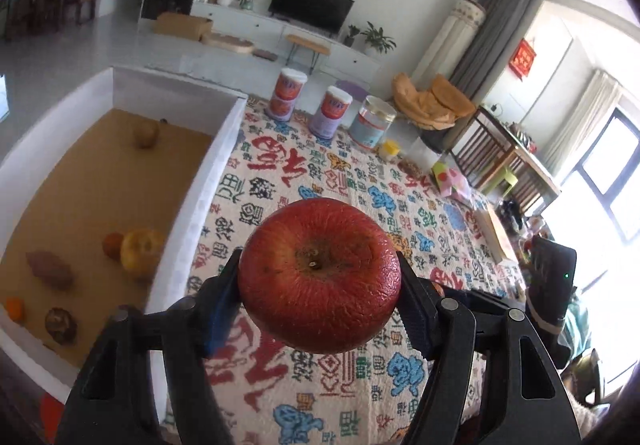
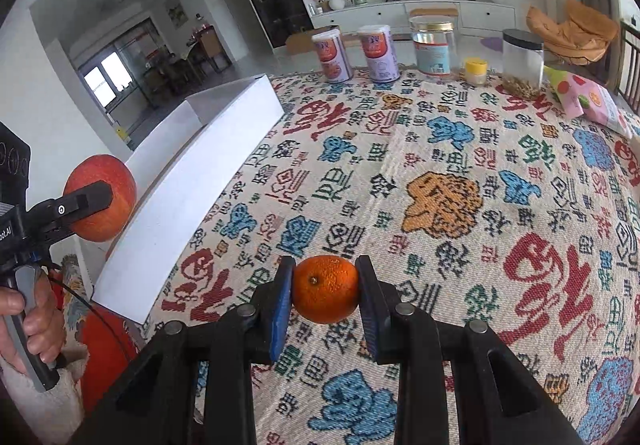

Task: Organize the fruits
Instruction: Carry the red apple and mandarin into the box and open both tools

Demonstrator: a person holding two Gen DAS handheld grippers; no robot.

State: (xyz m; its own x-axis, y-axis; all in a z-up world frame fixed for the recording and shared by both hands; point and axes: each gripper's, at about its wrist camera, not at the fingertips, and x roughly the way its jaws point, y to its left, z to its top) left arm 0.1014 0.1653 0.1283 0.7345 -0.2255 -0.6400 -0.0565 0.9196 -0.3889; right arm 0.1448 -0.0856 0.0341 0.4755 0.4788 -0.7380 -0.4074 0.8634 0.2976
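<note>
My left gripper is shut on a wrinkled red apple, held above the patterned tablecloth. In the right wrist view that apple hangs at the far left beside the white box, with a hand on the gripper's handle. My right gripper is shut on a small orange, lifted over the cloth. The white box has a brown floor and holds a yellow apple, a kiwi, a sweet potato, a small orange fruit and other pieces.
Two purple cans, a clear jar with a gold lid, a small yellow-lidded jar and a black-lidded jar line the far table edge. A fruit-print bag lies at the right. The box wall stands left of both grippers.
</note>
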